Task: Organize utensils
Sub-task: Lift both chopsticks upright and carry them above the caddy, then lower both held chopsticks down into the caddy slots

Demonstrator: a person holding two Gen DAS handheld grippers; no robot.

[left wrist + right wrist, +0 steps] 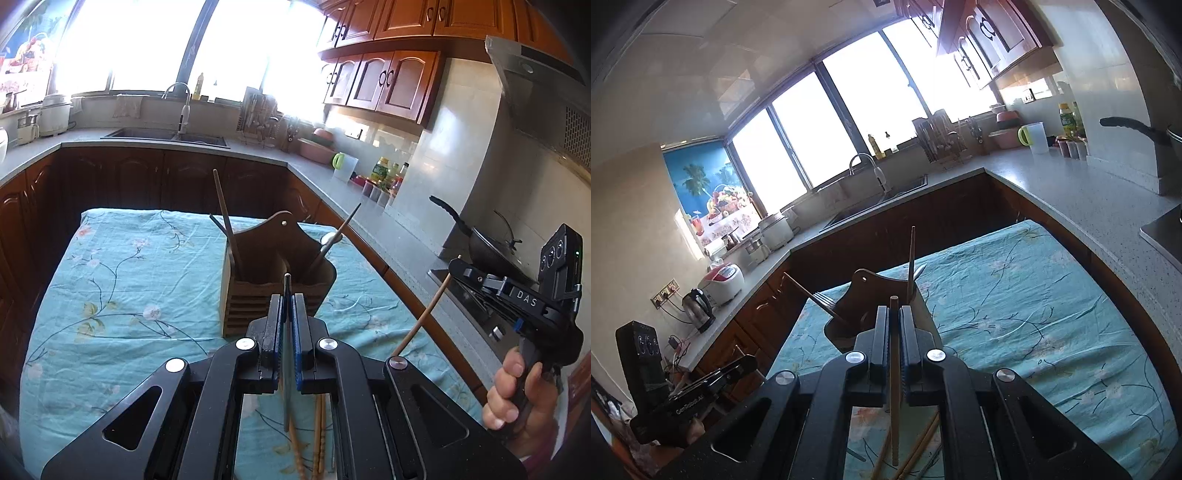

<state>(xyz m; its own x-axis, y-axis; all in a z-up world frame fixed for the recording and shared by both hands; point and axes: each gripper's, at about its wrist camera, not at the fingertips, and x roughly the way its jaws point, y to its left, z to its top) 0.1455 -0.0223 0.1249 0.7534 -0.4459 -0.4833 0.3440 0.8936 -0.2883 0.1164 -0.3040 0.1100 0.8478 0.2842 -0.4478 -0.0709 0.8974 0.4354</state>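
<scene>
Both grippers clamped on one utensil each, above the table.

Left gripper (287,306): jaws closed on a thin grey metal utensil (286,369), held along the fingers. Right gripper (894,325): jaws closed on a wooden chopstick (894,387). Just beyond both, the wooden utensil holder (275,284) stands upright on the teal floral tablecloth (122,280); a fork and chopstick lean in its left compartment, a spoon in its right. More chopsticks (317,443) lie on the cloth beneath the grippers. Counter and sink (166,134) far behind.
</scene>
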